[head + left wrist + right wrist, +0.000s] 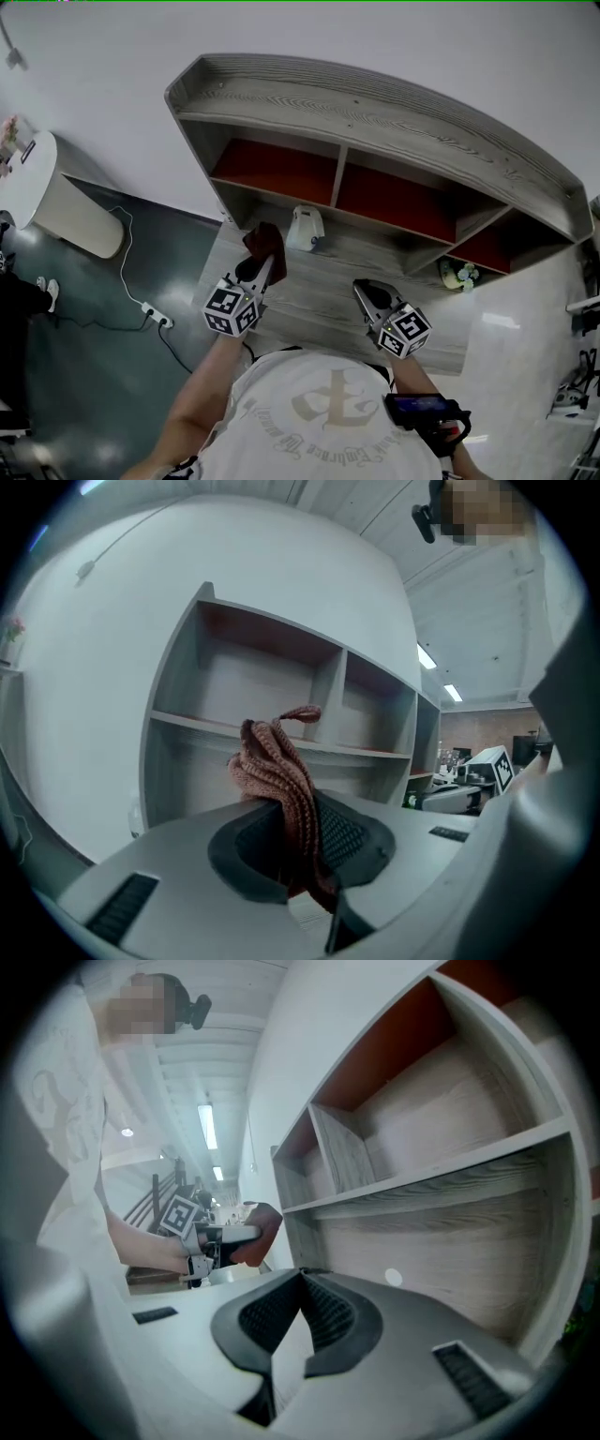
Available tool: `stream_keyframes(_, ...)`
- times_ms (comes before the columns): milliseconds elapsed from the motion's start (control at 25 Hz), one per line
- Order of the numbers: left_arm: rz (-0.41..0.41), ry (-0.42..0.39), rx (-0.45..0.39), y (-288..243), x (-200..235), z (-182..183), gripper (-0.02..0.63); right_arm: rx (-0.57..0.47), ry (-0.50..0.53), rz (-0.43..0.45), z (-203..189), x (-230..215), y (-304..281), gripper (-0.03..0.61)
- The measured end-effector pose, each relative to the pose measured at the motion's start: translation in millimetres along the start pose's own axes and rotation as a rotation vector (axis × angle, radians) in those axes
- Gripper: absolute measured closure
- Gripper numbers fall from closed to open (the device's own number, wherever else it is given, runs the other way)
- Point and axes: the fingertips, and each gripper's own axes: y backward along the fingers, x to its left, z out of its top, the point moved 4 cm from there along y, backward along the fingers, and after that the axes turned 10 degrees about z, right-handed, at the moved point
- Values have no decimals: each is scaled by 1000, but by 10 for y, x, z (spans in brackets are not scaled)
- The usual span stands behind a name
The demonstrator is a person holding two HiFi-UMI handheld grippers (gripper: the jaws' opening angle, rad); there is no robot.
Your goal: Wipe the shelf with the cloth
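Note:
A reddish-brown knitted cloth (265, 242) hangs bunched from my left gripper (263, 268), which is shut on it and held in front of the lower left part of the grey wooden shelf unit (394, 122). In the left gripper view the cloth (279, 771) sticks up between the jaws of the left gripper (292, 808), with the shelf (281, 731) behind. My right gripper (362, 287) is to the right, in front of the shelf's lower board, shut and holding nothing. The right gripper view shows its jaws (302, 1277) closed together beside the shelf (441, 1185), with the cloth (261, 1227) off to the left.
A white object (305, 228) stands on the lower shelf board just right of the cloth. A small green and white item (459, 275) sits in the lower right compartment. The upper compartments have red backs. A white round stand (37, 187) and a cabled power strip (155, 314) are on the floor at left.

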Motion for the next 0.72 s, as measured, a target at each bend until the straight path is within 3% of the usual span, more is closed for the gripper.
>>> stream_keyframes(440,-144,-33,53,0,-539,-335,541,-6,12,25,18,18,-44,575)
stream_keyframes(720,-164,-26,65,-5,-595,-411,541,-1,7,18,-30,27,-32,575)
